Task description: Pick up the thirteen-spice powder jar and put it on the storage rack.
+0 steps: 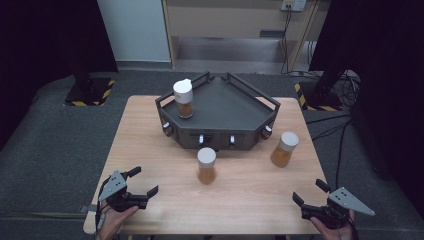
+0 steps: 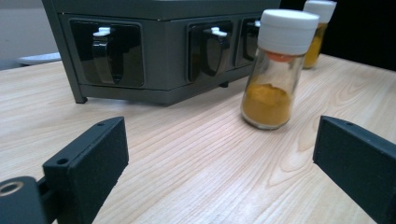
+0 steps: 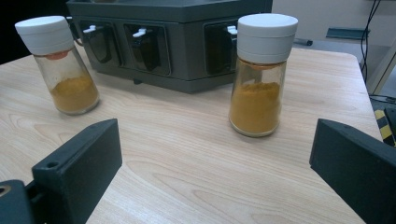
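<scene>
Wooden table [image 1: 250, 195]: spice jars [image 1: 206, 165] stand ahead of both spread grippers [image 1: 142, 184].

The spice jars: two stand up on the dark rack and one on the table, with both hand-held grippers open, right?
Not quite. The high view shows one spice jar on the dark rack and two on the table: one before the rack, one to its right. Both hand-held grippers, left and right, are open.

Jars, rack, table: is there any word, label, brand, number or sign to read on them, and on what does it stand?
None can be read.
Jars: plain white lids, no labels.
Rack: no lettering.
Floor plates: yellow-black hazard stripes, no words.
Wall socket: too small to read.
</scene>
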{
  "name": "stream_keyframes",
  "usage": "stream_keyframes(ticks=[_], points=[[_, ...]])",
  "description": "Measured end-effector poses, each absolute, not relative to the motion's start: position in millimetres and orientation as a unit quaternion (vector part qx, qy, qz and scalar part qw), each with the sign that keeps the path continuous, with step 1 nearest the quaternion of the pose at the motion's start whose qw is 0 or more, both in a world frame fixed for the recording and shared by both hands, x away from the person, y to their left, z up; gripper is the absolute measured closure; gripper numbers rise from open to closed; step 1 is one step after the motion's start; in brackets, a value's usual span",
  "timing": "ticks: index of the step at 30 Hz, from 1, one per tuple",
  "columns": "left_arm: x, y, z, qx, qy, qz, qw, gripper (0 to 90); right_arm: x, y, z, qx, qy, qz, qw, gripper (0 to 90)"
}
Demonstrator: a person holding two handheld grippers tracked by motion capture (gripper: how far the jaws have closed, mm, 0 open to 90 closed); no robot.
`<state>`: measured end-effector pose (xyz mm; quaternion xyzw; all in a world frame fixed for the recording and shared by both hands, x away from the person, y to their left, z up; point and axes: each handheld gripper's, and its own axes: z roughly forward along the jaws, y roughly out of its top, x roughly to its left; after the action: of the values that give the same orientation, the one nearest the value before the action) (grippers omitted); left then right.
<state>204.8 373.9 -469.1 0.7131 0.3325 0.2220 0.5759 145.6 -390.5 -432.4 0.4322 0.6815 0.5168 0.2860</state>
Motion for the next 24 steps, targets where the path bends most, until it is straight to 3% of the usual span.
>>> stream_keyframes(ticks=[13,24], points=[[192.4,382.0,-472.0,0.690,0.353,0.247,0.581,2.4,144.8,-390.7,-432.1,0.428,0.683,0.517,0.287,2.2],[193.9,380.7,-471.5,0.698,0.346,0.245,0.578,2.6,144.1,-390.2,-431.6,0.428,0.684,0.517,0.288,2.1]])
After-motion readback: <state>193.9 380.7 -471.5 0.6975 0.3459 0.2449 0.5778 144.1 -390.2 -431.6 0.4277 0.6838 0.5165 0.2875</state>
